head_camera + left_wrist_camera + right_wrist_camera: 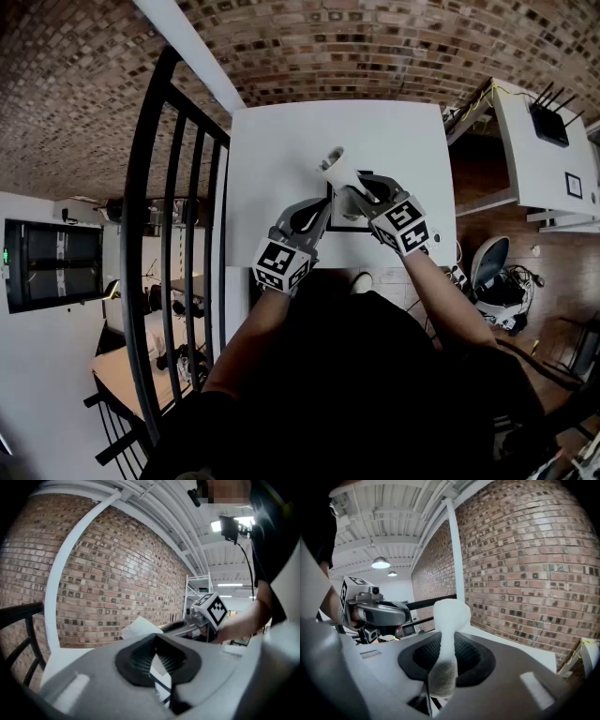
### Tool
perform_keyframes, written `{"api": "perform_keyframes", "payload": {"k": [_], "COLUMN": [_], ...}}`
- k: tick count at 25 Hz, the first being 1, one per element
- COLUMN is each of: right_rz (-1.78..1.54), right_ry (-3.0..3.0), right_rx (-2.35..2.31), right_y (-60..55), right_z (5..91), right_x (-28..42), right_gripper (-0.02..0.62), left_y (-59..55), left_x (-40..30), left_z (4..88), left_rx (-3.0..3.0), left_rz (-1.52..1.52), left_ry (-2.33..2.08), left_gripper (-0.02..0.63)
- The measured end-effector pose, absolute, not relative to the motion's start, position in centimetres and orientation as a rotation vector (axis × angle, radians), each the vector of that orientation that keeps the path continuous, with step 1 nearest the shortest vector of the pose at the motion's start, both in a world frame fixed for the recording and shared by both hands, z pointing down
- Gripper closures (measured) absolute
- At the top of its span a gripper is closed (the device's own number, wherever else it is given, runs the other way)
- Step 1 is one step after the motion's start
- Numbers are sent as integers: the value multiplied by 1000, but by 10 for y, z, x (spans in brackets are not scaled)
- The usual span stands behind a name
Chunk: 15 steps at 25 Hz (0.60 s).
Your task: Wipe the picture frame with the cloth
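Observation:
On the white table (281, 150) lies a picture frame (349, 226) with a thin black border. My left gripper (322, 217) is shut on its near left edge, and the frame (162, 686) shows as a white sheet with a black line between the jaws (157, 660). My right gripper (357, 199) is over the frame and shut on a white fluffy cloth (336, 165). The cloth (449, 616) stands up out of the right gripper (445, 663) as a rolled tuft. Most of the frame is hidden under the two grippers.
A black metal railing (178, 234) runs along the table's left side. Behind the table is a brick wall (375, 47). To the right stand a white shelf with a router (548, 120) and clutter on the floor (492, 272).

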State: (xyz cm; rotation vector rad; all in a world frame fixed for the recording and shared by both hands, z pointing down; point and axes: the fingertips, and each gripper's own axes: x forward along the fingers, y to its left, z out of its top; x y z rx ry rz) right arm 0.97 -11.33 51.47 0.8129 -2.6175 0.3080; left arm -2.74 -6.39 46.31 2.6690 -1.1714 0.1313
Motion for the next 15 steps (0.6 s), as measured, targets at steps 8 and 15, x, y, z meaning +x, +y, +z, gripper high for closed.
{"api": "perform_keyframes", "payload": {"k": [8,15], "right_rz": [116,-14], "right_ry": [-2392,-2186], "right_rx": [502,287], "right_y": [-140,-157], "right_z": [568,623], "right_x": [-33,-52], "right_gripper": [515,515], "left_y": [-87,-102], "left_x": [-43,-50], "left_z": [496,535], "left_rx": [2618,2547], "left_rz": [200,301], "left_ry": [-1146,-1101], "left_gripper": [604,604]}}
